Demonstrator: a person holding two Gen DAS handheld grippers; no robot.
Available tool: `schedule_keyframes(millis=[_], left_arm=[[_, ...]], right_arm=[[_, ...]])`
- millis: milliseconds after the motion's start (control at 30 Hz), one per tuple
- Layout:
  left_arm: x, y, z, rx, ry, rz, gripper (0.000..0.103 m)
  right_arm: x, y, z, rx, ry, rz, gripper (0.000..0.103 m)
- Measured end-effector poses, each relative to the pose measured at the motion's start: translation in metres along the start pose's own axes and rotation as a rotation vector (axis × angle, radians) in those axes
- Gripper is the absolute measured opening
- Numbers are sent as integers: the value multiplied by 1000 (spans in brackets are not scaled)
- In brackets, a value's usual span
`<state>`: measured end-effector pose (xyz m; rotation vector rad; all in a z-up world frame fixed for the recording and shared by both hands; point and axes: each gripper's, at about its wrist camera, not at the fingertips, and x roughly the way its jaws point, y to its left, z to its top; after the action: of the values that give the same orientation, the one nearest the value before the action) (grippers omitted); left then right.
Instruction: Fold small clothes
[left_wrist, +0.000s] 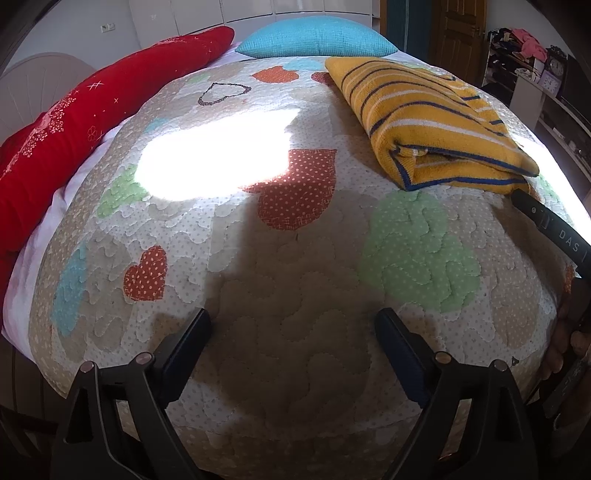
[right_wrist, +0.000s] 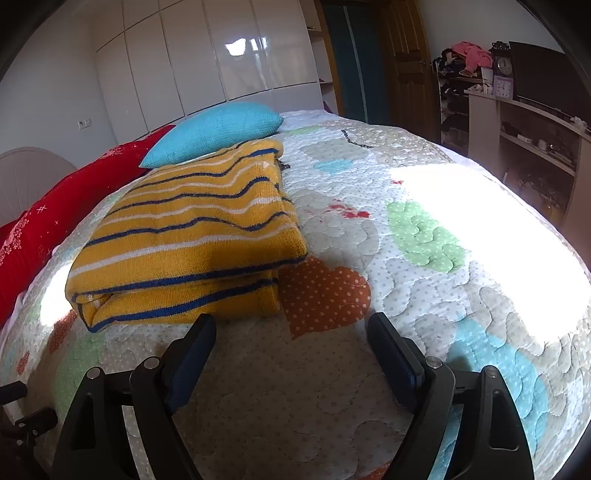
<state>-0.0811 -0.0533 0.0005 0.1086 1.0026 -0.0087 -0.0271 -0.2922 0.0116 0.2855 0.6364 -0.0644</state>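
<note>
Yellow striped sweater (right_wrist: 192, 236) beyond open fingers (right_wrist: 199, 347)

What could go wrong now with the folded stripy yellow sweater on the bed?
1. The yellow striped sweater is folded, but its top layer sits loosely with a gap at the near edge, so a bump might open it.
2. The right gripper is open with its left finger close to that edge, so it might snag the knit.
3. The left gripper is open over the bare quilt and could catch on it.
</note>
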Motion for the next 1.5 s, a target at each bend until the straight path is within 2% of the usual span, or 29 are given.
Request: schedule_keyframes(millis=[767, 900, 1200, 1333, 1367, 1400, 1433, 1467, 1500], left_arm=[[3, -1, -1, -3, 11, 39, 98], [3, -1, -1, -5, 12, 40, 98], [3, 0, 0, 2, 16, 32, 98], [5, 0, 1, -4, 13, 22, 100], [5, -1, 2, -6, 11, 20, 100], [5, -1, 2, -9, 9, 15, 100], [4, 0, 2, -15, 6, 6, 100], [2, 1, 2, -25, 2, -6, 100], [1, 2, 2, -36, -2, -22, 100]], right_arm=[[-3, 0, -2, 0, -15, 13, 89], [-1, 4, -2, -27, -7, 12, 92], [-10, -2, 6, -3, 12, 26, 91], [-41, -18, 39, 64, -96, 41, 91], [-41, -18, 53, 61, -101, 60, 90], [-39, -18, 68, 57, -98, 83, 81], [-34, -15, 82, 53, -88, 107, 65], [-25, -11, 96, 46, -71, 139, 55], [-17, -5, 109, 34, -52, 181, 37]])
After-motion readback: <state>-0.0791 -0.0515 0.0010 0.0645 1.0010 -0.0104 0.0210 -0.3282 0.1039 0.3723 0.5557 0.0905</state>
